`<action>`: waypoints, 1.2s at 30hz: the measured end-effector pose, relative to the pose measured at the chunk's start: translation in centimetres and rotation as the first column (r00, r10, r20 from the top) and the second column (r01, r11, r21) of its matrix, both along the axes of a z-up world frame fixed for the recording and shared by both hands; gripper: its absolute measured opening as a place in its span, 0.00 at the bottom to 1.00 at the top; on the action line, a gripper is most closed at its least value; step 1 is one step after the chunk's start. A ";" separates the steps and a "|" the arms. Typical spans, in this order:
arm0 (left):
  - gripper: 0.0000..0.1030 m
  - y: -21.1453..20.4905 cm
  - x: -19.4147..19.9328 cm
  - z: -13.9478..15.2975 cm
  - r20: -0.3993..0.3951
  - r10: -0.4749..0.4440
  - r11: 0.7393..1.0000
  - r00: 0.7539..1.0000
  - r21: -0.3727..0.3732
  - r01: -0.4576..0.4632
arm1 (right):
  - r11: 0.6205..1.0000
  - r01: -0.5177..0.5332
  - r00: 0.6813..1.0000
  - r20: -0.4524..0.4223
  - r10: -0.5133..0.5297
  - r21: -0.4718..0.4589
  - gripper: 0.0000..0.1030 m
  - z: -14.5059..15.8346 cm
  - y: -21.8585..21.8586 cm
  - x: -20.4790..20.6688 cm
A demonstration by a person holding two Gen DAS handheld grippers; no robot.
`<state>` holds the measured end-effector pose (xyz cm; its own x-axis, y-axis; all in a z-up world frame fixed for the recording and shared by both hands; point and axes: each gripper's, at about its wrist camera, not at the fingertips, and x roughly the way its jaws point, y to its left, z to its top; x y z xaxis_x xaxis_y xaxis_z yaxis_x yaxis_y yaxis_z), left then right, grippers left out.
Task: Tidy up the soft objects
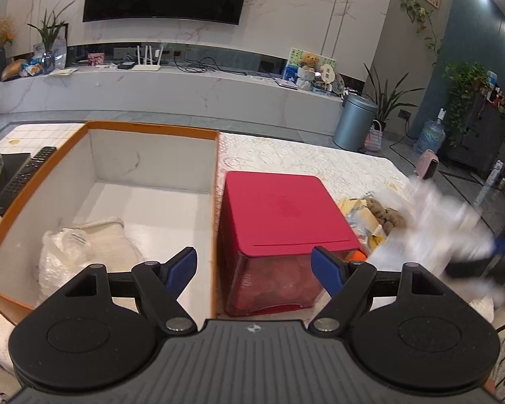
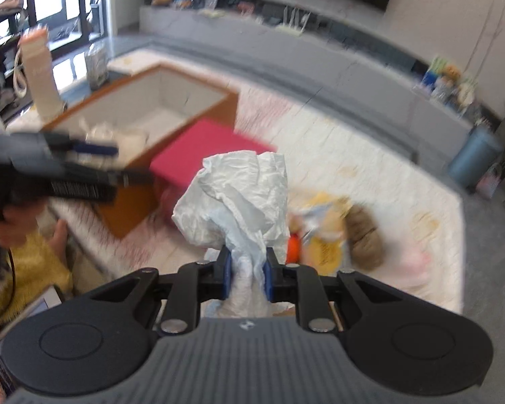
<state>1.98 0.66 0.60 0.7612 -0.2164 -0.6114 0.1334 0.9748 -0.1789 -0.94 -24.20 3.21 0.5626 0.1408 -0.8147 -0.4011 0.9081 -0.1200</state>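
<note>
Right gripper [image 2: 247, 271] pinches one crumpled white plastic bag [image 2: 235, 198] between its blue pads, the bag bunched above the lace-covered table [image 2: 387, 175]. Left gripper [image 1: 254, 271] hangs with its jaws spread wide and nothing between them, over the seam between one orange-rimmed box [image 1: 151, 128] and one red-lidded container [image 1: 279, 212] just beside it. Inside the box lie two pale soft items: a clear bag of white stuff [image 1: 64, 256] and a cream cloth [image 1: 118, 239]. Right of the container sit one brown plush toy [image 2: 363, 235], one orange ball [image 2: 293, 248] and some yellow packets [image 2: 323, 252], count unclear through blur. One remote [image 1: 28, 170] lies left of the box.
</note>
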 end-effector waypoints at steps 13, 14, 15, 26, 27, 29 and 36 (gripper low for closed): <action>0.88 2.0 1.1 -0.6 -0.052 0.047 0.998 0.998 -0.039 -0.049 | 0.994 -0.086 0.965 -0.255 0.065 -0.071 0.54 -12.7 2.0 4.3; 0.88 2.1 1.2 -0.6 -0.057 0.050 0.998 0.997 -0.041 -0.052 | 0.992 -0.079 0.968 -0.245 0.053 -0.094 0.65 -12.7 2.2 4.3; 0.88 2.1 1.2 -0.7 -0.062 0.052 0.998 0.997 -0.044 -0.055 | 0.991 -0.069 0.971 -0.234 0.042 -0.110 0.81 -12.6 2.3 4.4; 0.88 2.2 0.9 -0.5 -0.071 0.071 0.997 0.995 -0.032 -0.073 | 0.976 -0.170 0.957 -0.259 0.130 -0.138 0.97 -13.4 5.5 4.0; 0.88 2.4 0.9 -0.5 -0.070 0.078 0.996 0.994 -0.034 -0.081 | 0.968 -0.191 0.956 -0.254 0.145 -0.164 0.97 -13.7 6.3 3.9; 0.88 3.0 0.9 -0.5 -0.072 0.099 0.994 0.993 -0.031 -0.101 | 0.951 -0.216 0.958 -0.238 0.162 -0.220 0.97 -14.5 7.5 3.9; 0.88 3.4 1.0 -0.6 -0.081 0.103 0.993 0.991 -0.049 -0.107 | 0.979 -0.142 0.940 -0.330 0.086 -0.148 0.97 -15.7 5.7 6.3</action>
<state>3.02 4.04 -0.02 0.7316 -0.1716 -0.6598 0.0141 0.9714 -0.2370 5.36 -18.47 -12.53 0.2565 0.0345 -0.9659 -0.5429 0.8320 -0.1144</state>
